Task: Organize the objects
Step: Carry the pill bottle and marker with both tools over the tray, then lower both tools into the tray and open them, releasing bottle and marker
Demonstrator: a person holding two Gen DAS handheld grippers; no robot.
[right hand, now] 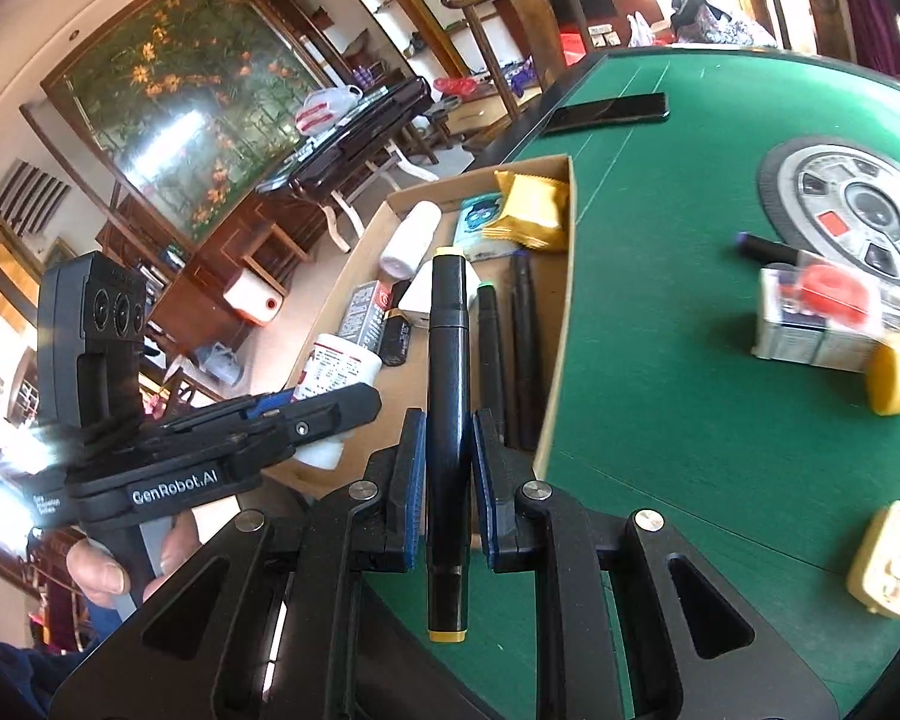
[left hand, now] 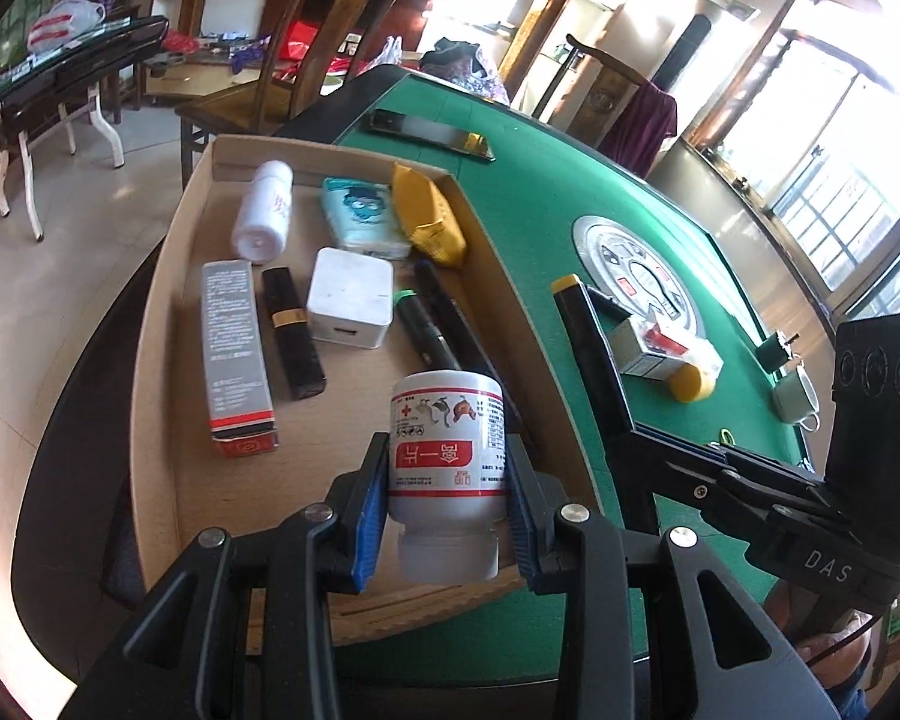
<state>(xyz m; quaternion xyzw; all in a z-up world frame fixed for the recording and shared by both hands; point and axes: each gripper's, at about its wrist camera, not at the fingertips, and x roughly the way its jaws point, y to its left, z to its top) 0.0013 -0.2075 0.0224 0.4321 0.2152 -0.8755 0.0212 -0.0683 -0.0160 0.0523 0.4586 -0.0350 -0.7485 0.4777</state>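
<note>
Right now you carry something in each hand, so settle one before the other. Your left tongs (left hand: 447,474) are closed on the white medicine bottle (left hand: 447,450), gripped across its label with the cap toward you, and it hangs over the near part of the cardboard tray (left hand: 162,312), apparently just clear of the floor. Your right tongs (right hand: 447,480) are clamped on the black marker with yellow ends (right hand: 447,396), held near its middle so that it points away along the fingers, hovering over the tray's near right edge where it meets the green tabletop (right hand: 660,420). Lower the bottle first: the bare cardboard in front of the grey box (left hand: 234,354) and the lipstick (left hand: 291,330) looks like the free spot, so bring it down there, let it rest on the floor, and only then ease the left tongs apart, because a round bottle on its side will likely roll. For the marker, line it up parallel with the dark pens (right hand: 513,336) already lying along the tray's right wall and set it beside them, keeping clear of the white charger (right hand: 417,297). Keep your two tools apart as they cross; they sit close together over the same corner.
</note>
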